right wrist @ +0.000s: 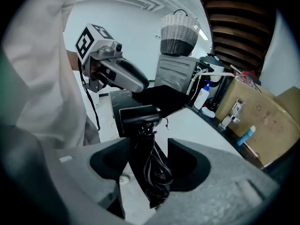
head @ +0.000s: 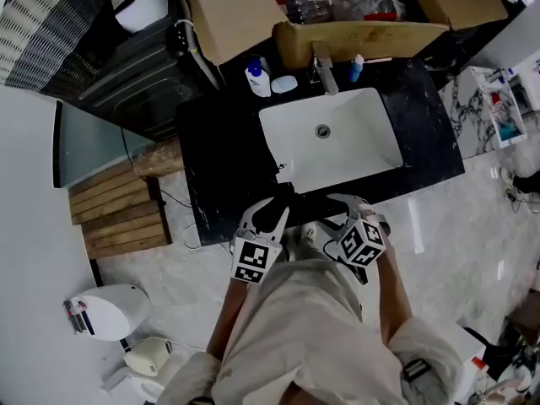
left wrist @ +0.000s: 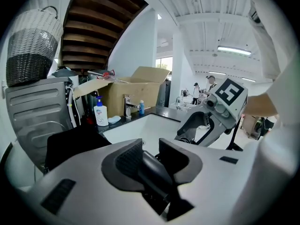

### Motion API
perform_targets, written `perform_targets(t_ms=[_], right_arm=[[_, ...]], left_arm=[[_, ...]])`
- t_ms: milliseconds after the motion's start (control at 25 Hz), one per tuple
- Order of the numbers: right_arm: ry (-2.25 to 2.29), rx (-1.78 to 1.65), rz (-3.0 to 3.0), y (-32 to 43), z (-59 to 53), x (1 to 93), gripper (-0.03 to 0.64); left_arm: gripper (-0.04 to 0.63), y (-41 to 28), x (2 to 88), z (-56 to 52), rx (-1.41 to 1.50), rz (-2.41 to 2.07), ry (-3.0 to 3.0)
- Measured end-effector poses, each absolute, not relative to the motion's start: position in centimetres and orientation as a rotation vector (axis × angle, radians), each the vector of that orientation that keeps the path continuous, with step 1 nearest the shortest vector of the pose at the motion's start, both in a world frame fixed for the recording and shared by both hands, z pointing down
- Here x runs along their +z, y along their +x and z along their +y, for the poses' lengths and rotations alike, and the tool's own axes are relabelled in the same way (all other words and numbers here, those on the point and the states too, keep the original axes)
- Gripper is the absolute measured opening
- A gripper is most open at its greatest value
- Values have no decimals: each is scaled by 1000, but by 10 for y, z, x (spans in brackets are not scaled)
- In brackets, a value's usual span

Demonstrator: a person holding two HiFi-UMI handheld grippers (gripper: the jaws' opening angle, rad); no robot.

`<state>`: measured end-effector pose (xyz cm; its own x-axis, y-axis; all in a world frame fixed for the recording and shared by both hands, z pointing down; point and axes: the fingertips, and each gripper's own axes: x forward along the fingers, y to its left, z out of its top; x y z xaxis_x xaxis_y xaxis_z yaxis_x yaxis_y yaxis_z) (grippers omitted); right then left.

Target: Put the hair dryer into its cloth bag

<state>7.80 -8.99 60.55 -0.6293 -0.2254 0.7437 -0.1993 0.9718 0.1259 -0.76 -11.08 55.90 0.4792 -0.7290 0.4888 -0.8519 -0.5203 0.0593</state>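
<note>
In the right gripper view a black hair dryer [right wrist: 138,115] stands up between the jaws of my right gripper [right wrist: 147,146], its cord wound round the handle. The pads sit against the handle and cord. Its head points at the black cloth bag [right wrist: 161,96] just beyond it. My left gripper [left wrist: 150,150] is shut on a fold of that bag's black cloth [left wrist: 70,144], which hangs to its left. In the head view both grippers, left [head: 272,213] and right [head: 344,211], meet at the counter's front edge, close together.
A black counter [head: 219,150] holds a white sink [head: 371,154] with a faucet [head: 323,67] and a soap bottle [head: 257,78]. Cardboard boxes [head: 228,11] stand behind. A woven basket [head: 42,24] sits on a dark appliance at the left. Wooden slats [head: 118,213] lie on the floor.
</note>
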Motion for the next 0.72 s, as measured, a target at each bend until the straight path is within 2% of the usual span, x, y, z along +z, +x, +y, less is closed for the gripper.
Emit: perform_targets(t_ms=[720], right_arm=[[-82, -194, -2143, 70, -95, 664, 253]], left_arm=[[110, 15, 563, -104, 652, -1495, 2295]])
